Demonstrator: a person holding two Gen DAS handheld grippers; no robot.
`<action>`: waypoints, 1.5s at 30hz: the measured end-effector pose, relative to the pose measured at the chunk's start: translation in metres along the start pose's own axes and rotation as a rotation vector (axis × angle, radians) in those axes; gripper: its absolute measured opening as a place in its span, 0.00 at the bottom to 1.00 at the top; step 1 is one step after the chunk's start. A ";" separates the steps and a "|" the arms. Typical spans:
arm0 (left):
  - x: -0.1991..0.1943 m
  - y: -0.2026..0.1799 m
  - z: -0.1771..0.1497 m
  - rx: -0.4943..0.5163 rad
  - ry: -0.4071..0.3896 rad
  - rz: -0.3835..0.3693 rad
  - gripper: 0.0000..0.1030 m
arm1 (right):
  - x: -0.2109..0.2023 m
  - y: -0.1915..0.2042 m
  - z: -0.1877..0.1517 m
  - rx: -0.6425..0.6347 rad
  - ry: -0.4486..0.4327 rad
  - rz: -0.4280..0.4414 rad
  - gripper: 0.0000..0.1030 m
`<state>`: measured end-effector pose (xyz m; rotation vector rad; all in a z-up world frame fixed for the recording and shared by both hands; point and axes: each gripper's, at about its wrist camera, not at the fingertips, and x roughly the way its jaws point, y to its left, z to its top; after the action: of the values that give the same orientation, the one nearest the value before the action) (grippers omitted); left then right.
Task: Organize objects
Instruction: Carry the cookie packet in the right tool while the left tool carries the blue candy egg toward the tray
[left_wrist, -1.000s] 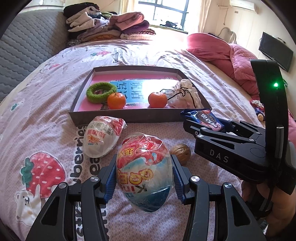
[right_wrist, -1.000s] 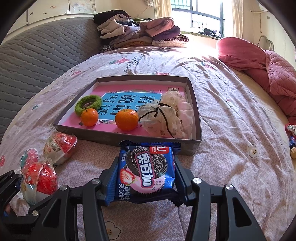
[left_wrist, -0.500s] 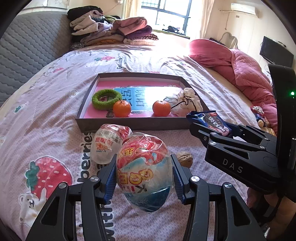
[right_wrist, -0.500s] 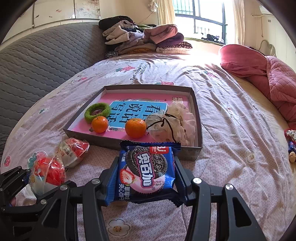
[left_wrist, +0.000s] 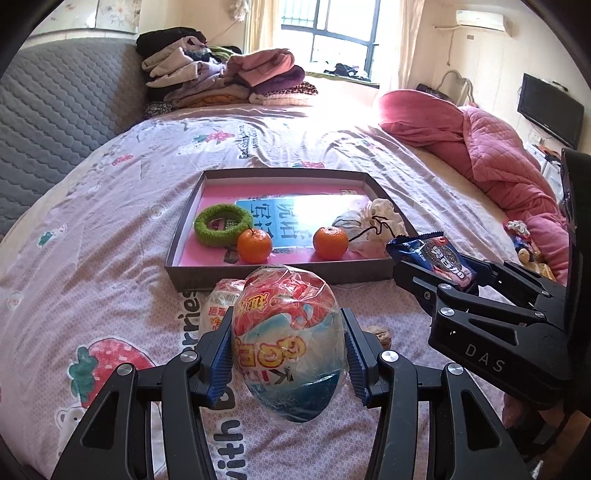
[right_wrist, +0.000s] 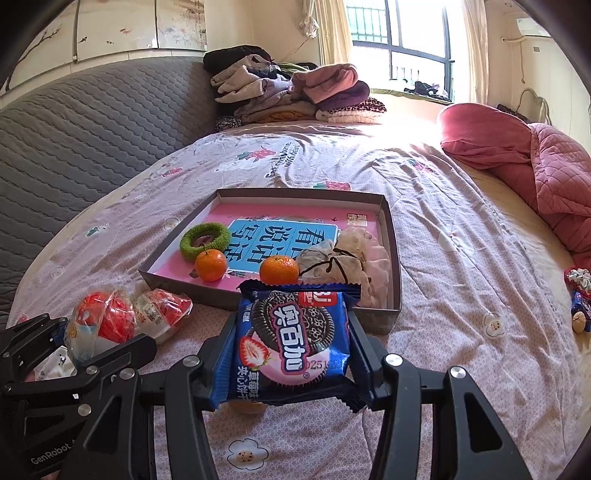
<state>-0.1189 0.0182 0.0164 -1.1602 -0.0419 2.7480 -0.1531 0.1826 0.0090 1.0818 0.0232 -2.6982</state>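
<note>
egg-shaped snack (left_wrist: 290, 345) in clear wrap, red on top and blue below, clenched between blue pads (left_wrist: 221, 363) of left gripper (left_wrist: 288, 363), raised off bedsheet (left_wrist: 110, 236), short of tray (left_wrist: 280, 275). blue cookie pack (right_wrist: 291, 341) pinched flat in right gripper (right_wrist: 291, 345), also off the sheet, just before tray's near wall. seen too from left view: pack (left_wrist: 441, 258) in right gripper (left_wrist: 443, 269), to the right of tray's near corner.

second wrapped egg (left_wrist: 218, 308) lying on sheet just behind held one, close to tray's near wall. walnut (left_wrist: 378, 332) on sheet to the right of held egg.

inside tray: green ring (left_wrist: 223, 224) at left, two oranges (left_wrist: 254, 245) (left_wrist: 330, 242) along near wall, apart from each other, left one touching ring. white drawstring pouch (left_wrist: 373, 230) at right, beside right orange. pink card with blue panel (right_wrist: 284, 243) as tray floor.

folded clothes (left_wrist: 225, 79) stacked at far end of bed, pink quilt (left_wrist: 491, 147) bunched at right.
</note>
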 end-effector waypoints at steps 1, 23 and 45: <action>-0.001 0.000 0.001 0.004 -0.002 -0.001 0.52 | -0.001 0.000 0.000 0.001 -0.002 0.000 0.52; -0.006 0.014 0.028 0.024 -0.058 0.010 0.52 | -0.016 -0.001 0.018 -0.006 -0.066 -0.004 0.52; 0.001 0.029 0.052 0.025 -0.099 0.032 0.52 | -0.026 -0.001 0.055 -0.047 -0.148 -0.001 0.52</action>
<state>-0.1605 -0.0085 0.0489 -1.0267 -0.0008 2.8242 -0.1726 0.1832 0.0671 0.8665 0.0614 -2.7564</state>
